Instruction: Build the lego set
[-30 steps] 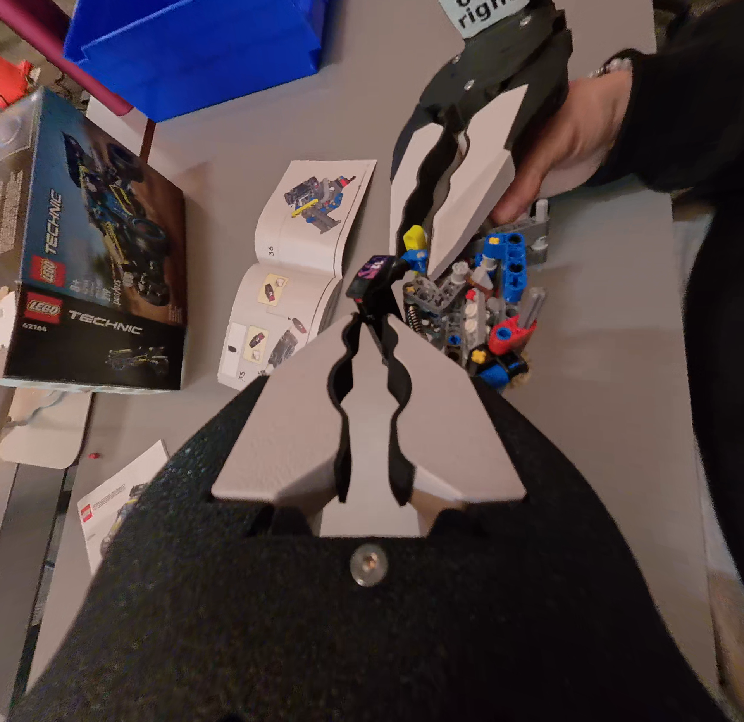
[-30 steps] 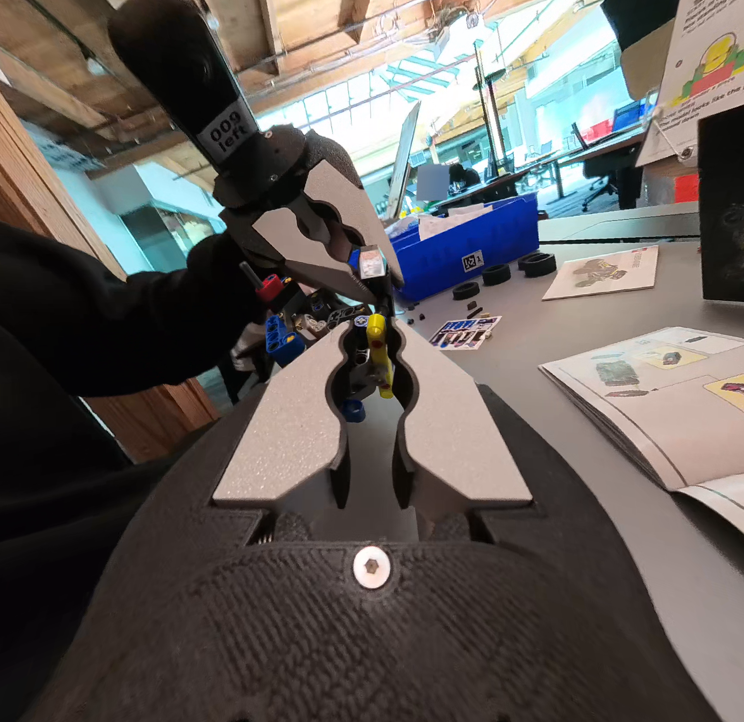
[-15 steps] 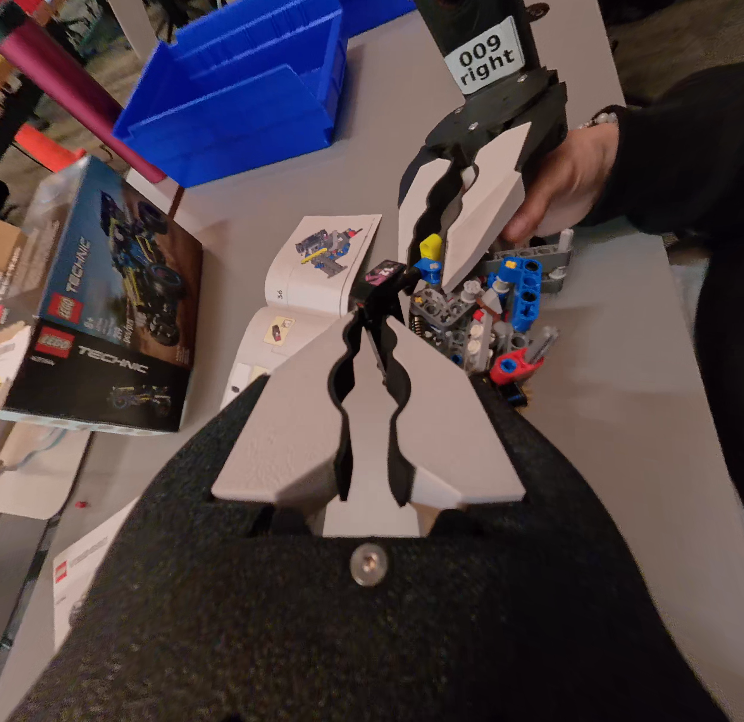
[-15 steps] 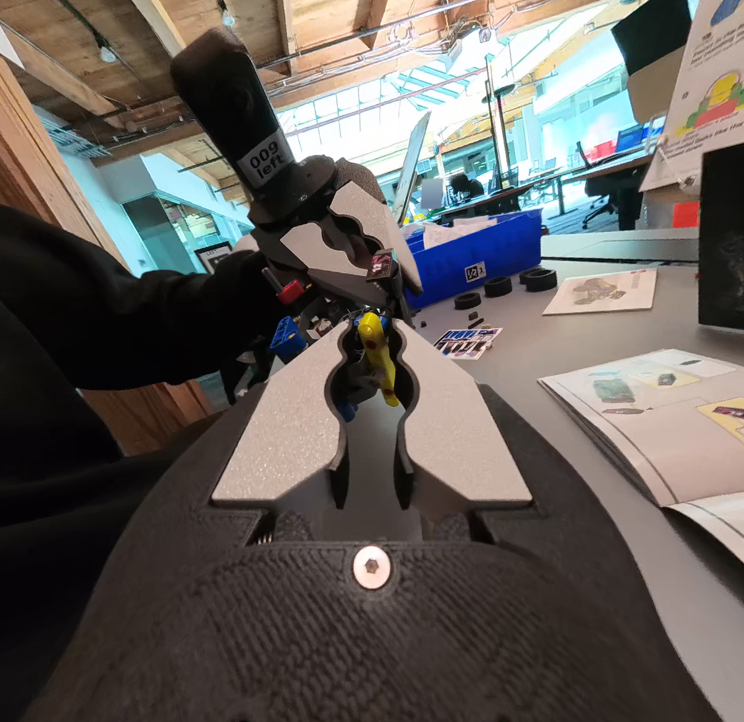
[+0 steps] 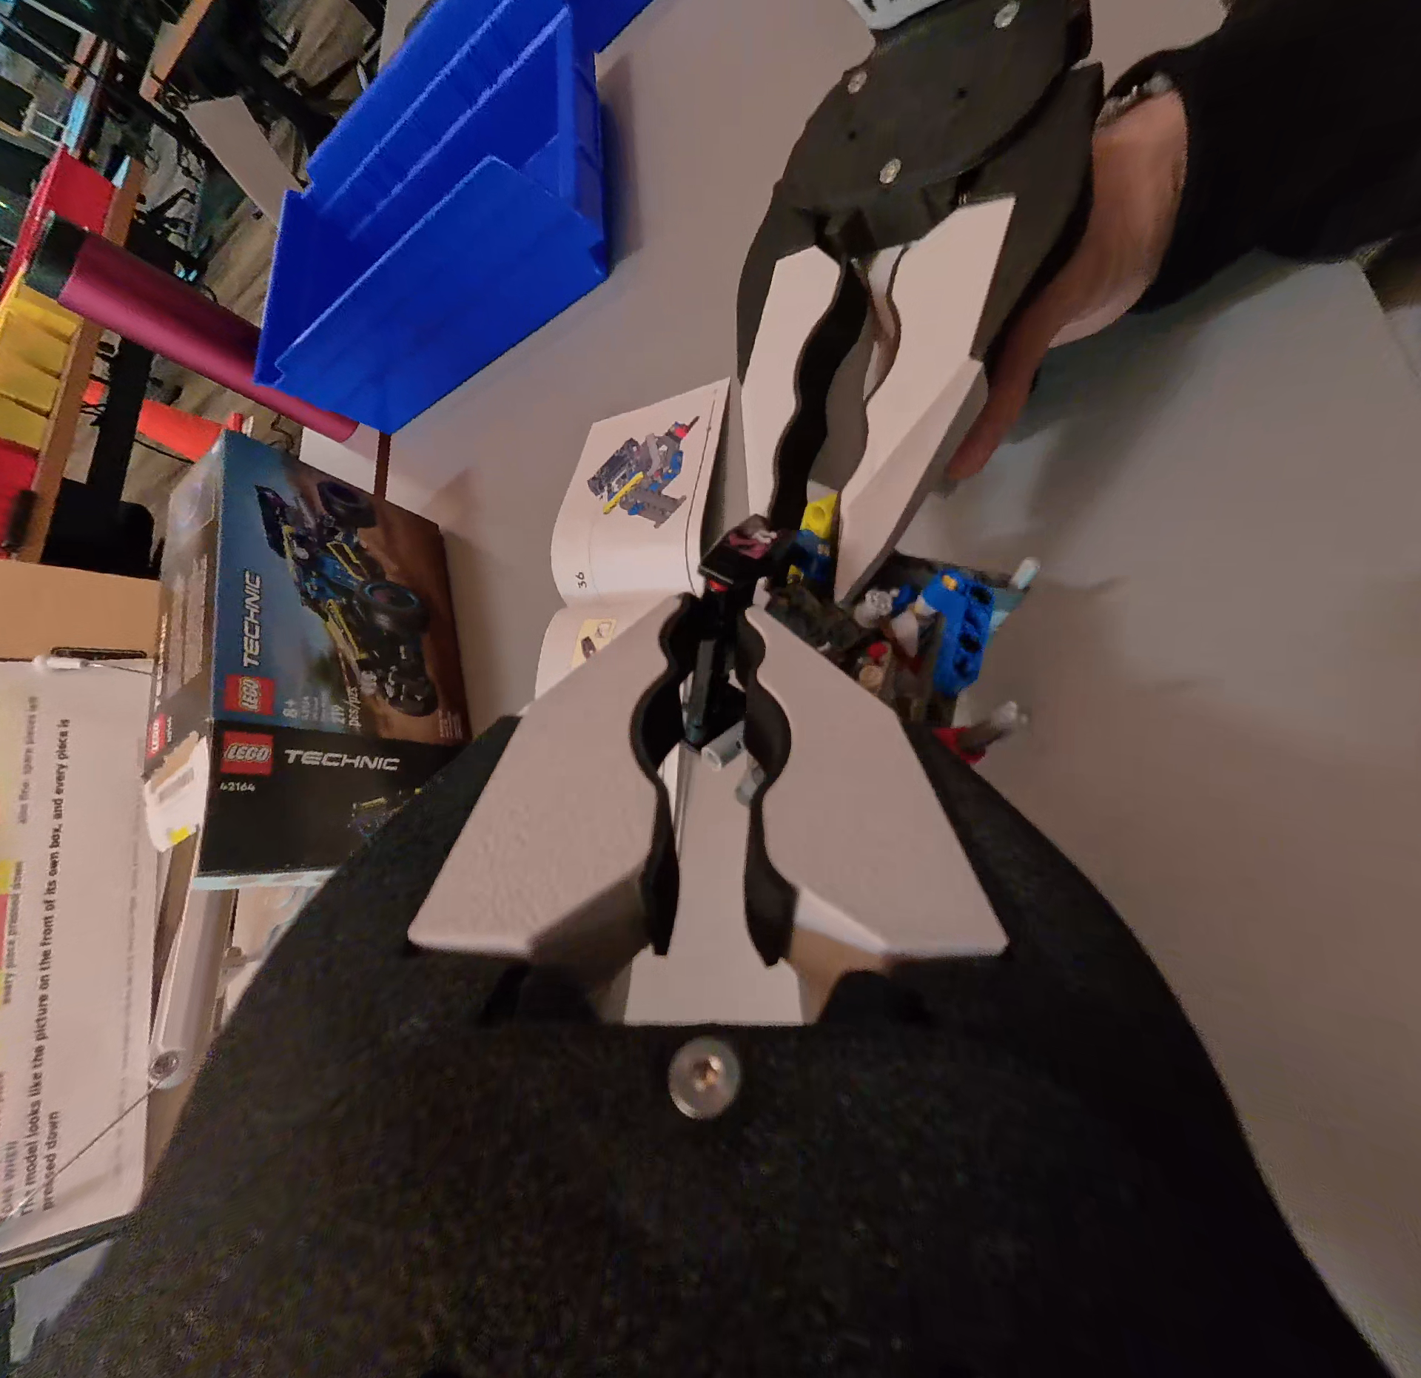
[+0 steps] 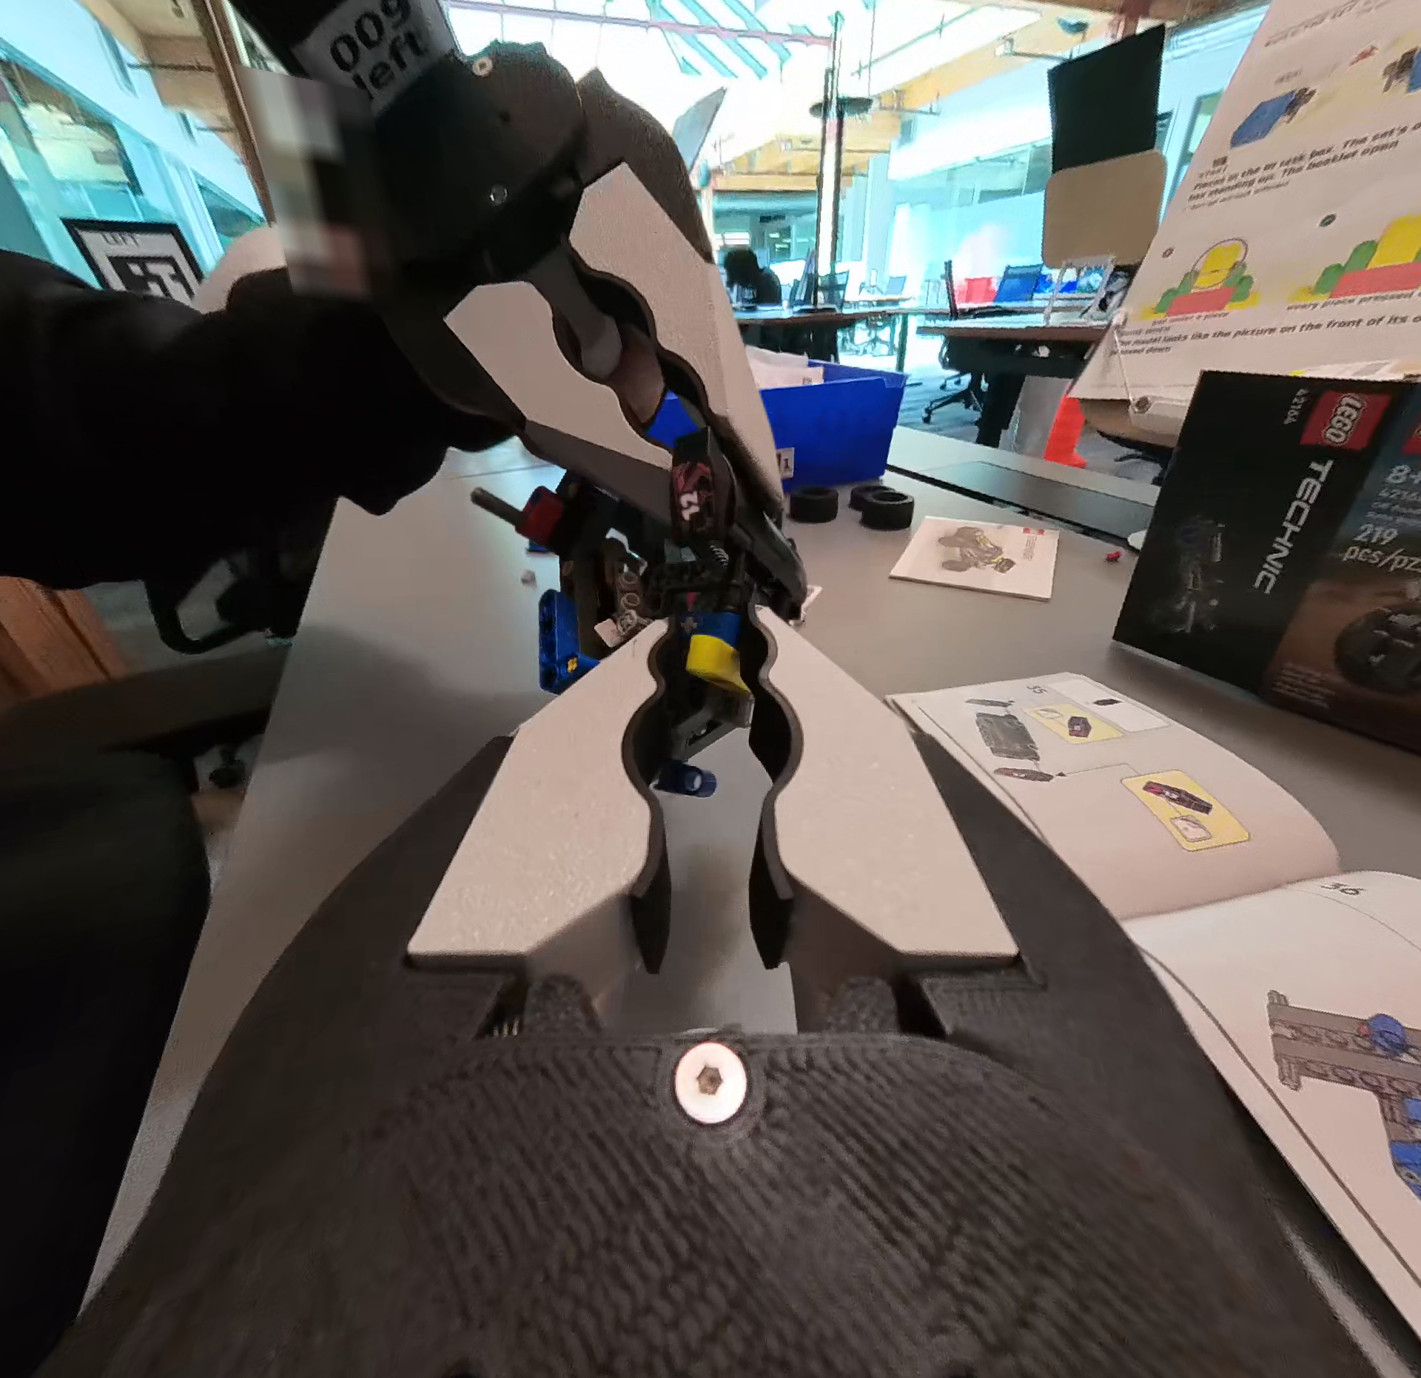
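Grey tabletop [image 5: 1153, 726] fills both views. Blue bins [image 5: 461, 211] sit upper left of the left wrist view, a printed toy-set box [image 5: 307, 649] at middle left, and an open instruction booklet [image 5: 638, 511] at centre. The left gripper [image 5: 711, 618] is narrowed on a black piece [image 5: 742, 557] of the brick model [image 6: 661, 595]; the right gripper [image 6: 711, 634] clamps the model's yellow-and-blue end [image 6: 711, 649]. Loose black tyres [image 6: 884, 507] lie behind, in the right wrist view.

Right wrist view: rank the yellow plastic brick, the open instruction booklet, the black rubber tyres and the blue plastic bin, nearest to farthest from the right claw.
1. Yellow plastic brick: between the right claw tips.
2. Open instruction booklet: right, on the table.
3. Black rubber tyres: beyond, centre-right.
4. Blue plastic bin: just behind the tyres.
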Demonstrator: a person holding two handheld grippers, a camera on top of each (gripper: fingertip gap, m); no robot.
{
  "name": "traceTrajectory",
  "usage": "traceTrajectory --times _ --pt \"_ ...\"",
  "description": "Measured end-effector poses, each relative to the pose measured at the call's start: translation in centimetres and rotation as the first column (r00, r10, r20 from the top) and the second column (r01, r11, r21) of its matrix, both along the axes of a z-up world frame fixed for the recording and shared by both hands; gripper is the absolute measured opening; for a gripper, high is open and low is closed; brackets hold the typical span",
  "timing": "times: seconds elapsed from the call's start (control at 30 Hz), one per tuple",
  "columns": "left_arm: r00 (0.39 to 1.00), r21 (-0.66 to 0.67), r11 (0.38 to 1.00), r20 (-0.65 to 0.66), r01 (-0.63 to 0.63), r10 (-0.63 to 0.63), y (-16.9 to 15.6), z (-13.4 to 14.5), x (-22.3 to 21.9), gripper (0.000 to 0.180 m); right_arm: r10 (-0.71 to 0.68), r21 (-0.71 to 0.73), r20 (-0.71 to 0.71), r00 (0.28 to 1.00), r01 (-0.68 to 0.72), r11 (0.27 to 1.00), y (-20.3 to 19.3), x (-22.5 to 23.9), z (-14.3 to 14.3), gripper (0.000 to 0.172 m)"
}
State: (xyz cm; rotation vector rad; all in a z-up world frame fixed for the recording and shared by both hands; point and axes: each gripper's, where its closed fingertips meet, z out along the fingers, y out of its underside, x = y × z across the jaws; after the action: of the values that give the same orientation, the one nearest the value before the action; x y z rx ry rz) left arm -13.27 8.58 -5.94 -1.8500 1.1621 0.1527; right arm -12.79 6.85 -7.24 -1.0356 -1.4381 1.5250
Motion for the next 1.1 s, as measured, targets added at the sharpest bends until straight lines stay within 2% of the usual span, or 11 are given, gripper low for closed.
traceTrajectory --times 0.1,0.23,0.43,0.63,0.9,0.97,1.1 --pt "0.998 -0.02 1.0 -0.061 -0.021 0.02 0.2 -0.6 -0.5 0.006 -0.048 0.064 0.015 0.999 0.047 0.997 0.2 -0.4 -0.5 0.011" --pt "1.0 -0.063 0.998 -0.017 -0.021 0.02 0.4 -0.7 -0.6 0.006 -0.066 0.077 -0.008 0.998 0.067 0.995 0.4 -0.3 -0.3 0.011" --pt "0.985 -0.171 0.983 -0.146 0.067 -0.093 0.0 -1.3 -0.7 0.005 -0.075 0.179 0.015 0.997 0.072 0.981 -0.2 -0.6 -1.0 0.012" --pt "0.945 -0.294 0.947 -0.253 0.131 -0.209 -1.1 -2.4 -1.1 0.005 -0.069 0.284 0.027 0.997 0.058 0.957 -1.0 -0.8 -1.8 0.011" --pt "0.954 -0.332 0.923 -0.155 0.193 -0.255 -2.2 -3.0 -0.5 0.005 0.006 0.36 0.029 1.0 -0.016 0.933 -2.3 -0.5 -2.4 0.012" --pt "0.965 -0.315 0.929 -0.102 0.197 -0.24 -2.1 -2.7 -0.3 0.005 0.016 0.343 0.01 1.0 -0.018 0.939 -2.3 -0.3 -2.1 0.012" --pt "0.965 -0.313 0.927 -0.091 0.206 -0.245 -2.1 -2.6 -0.1 0.005 0.02 0.345 -0.004 1.0 -0.017 0.938 -2.3 -0.2 -1.9 0.012"
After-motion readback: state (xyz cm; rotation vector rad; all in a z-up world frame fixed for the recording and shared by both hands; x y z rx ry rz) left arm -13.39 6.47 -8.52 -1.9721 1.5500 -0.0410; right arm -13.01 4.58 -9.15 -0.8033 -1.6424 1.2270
